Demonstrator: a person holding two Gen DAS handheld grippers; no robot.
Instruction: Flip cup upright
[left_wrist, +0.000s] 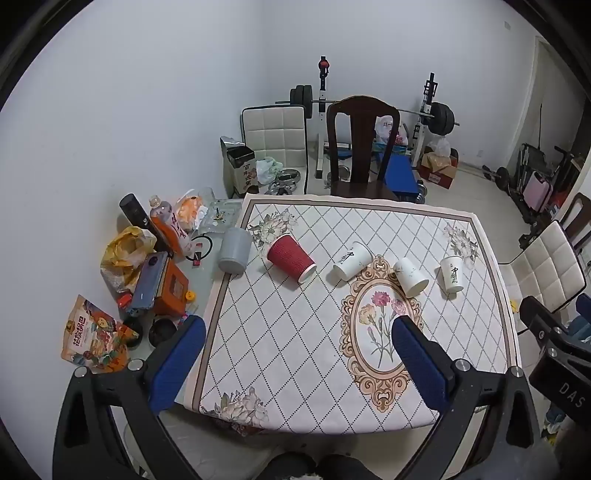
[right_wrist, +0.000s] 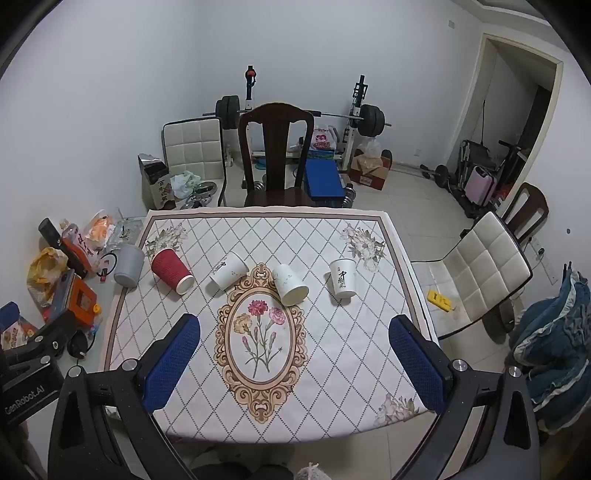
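Note:
Several cups stand in a row across the far half of the table. A grey cup (left_wrist: 234, 250) (right_wrist: 129, 266) stands mouth down at the left edge. A red ribbed cup (left_wrist: 290, 258) (right_wrist: 171, 270) lies on its side. Two white cups (left_wrist: 352, 260) (left_wrist: 410, 277) lie on their sides near the middle; they also show in the right wrist view (right_wrist: 229, 270) (right_wrist: 290, 284). A third white cup (left_wrist: 452, 274) (right_wrist: 342, 277) stands mouth down at the right. My left gripper (left_wrist: 299, 328) and right gripper (right_wrist: 295, 328) are open and empty above the table's near edge.
The table wears a diamond-pattern cloth (right_wrist: 332, 354) with a flower medallion. Bottles, bags and boxes (left_wrist: 147, 266) crowd the table's left strip. A dark wooden chair (right_wrist: 275, 155) stands behind the table, a white padded chair (right_wrist: 480, 269) at its right, gym gear behind.

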